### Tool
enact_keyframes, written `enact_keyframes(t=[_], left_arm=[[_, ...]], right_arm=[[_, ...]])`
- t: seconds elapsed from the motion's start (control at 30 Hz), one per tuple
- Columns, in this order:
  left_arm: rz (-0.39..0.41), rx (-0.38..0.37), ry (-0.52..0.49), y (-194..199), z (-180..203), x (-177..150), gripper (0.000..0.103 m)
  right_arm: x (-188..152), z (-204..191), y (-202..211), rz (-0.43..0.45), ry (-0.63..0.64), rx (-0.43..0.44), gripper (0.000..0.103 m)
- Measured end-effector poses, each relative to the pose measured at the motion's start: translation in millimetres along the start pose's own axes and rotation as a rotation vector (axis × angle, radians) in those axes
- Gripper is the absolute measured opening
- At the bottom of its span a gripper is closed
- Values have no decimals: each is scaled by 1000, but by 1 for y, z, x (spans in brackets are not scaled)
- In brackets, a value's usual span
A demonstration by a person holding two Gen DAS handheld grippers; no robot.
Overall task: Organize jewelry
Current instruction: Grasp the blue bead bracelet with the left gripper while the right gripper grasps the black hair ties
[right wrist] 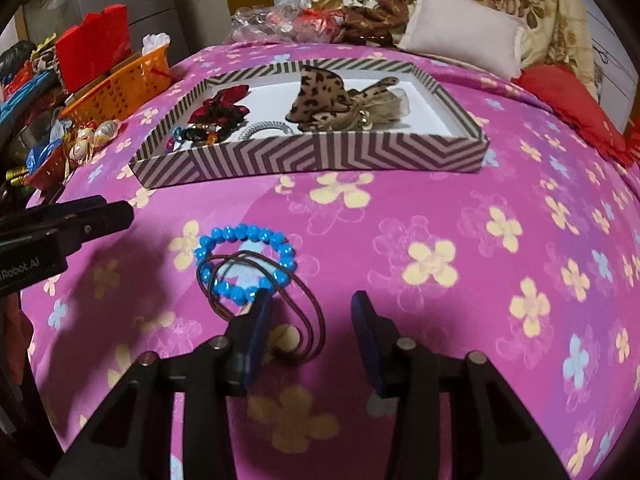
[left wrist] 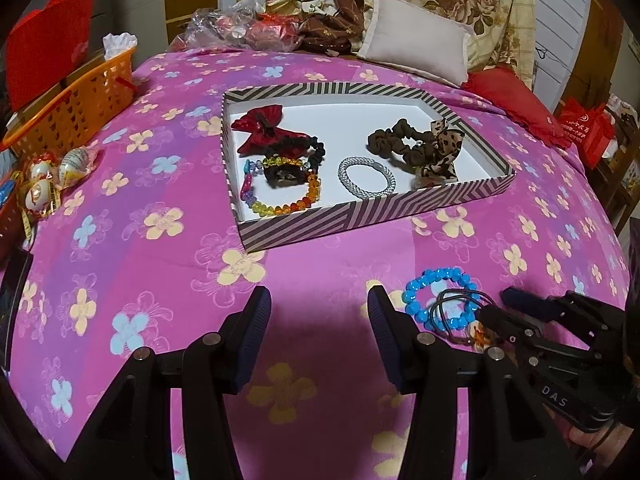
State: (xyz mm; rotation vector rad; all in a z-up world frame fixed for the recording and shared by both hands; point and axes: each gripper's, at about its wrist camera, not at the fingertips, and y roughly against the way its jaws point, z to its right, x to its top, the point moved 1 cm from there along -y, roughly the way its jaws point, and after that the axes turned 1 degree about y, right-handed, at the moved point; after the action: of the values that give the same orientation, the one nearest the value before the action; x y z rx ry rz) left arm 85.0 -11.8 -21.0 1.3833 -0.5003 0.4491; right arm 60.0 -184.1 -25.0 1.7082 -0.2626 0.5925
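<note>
- Right gripper [right wrist: 310, 312] is hovering over the pink flowered bedspread [right wrist: 440, 216] with its jaws apart, pressing on nothing; loops of a thin brown hair tie [right wrist: 308, 312] are lying between them.
- Its left finger [right wrist: 256, 320] is sitting at the 6 o'clock edge of the blue bead bracelet [right wrist: 244, 258], whose ring the hair tie is crossing.
- Left gripper [left wrist: 318, 300] is hanging open and empty, with the bracelet at its 3 o'clock.
- At 12 o'clock, a striped tray [left wrist: 360, 210] is resting on the bedspread, holding a red bow scrunchie [left wrist: 260, 130], a rainbow bead bracelet [left wrist: 280, 204], a silver bracelet [left wrist: 366, 178] and a leopard-print scrunchie [left wrist: 436, 144].
</note>
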Motion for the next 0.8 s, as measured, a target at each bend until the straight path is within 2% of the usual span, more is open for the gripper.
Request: enact_keyframes(t=[0.03,0.1,0.13,0.17,0.5,0.7,0.8], left_arm=[[-2,-2,-1,-1,1,1,44],[-6,-3,-5,-4,3,1,44],[-7,-4,-7,-4,4,2,44],[-10,-8,-10,-5,6,2,44],[-61,-74,-86,-23,36,3,44],[-130,-92,-143,-45,52,1,44],[-120,-111,-168,-46,57,1,44]], right_arm=[[0,-2,0,6,21,-21,20],[-1,-2,1,7,40,-31,16],[-2,-1,2,1,42,-40,6],[-4,1,4,0,41,-54,3],[-25,33,25,9,-35,-105,2],[-26,45,25,16,-78,-78,3],[-25,44,24,21,-82,-66,7]])
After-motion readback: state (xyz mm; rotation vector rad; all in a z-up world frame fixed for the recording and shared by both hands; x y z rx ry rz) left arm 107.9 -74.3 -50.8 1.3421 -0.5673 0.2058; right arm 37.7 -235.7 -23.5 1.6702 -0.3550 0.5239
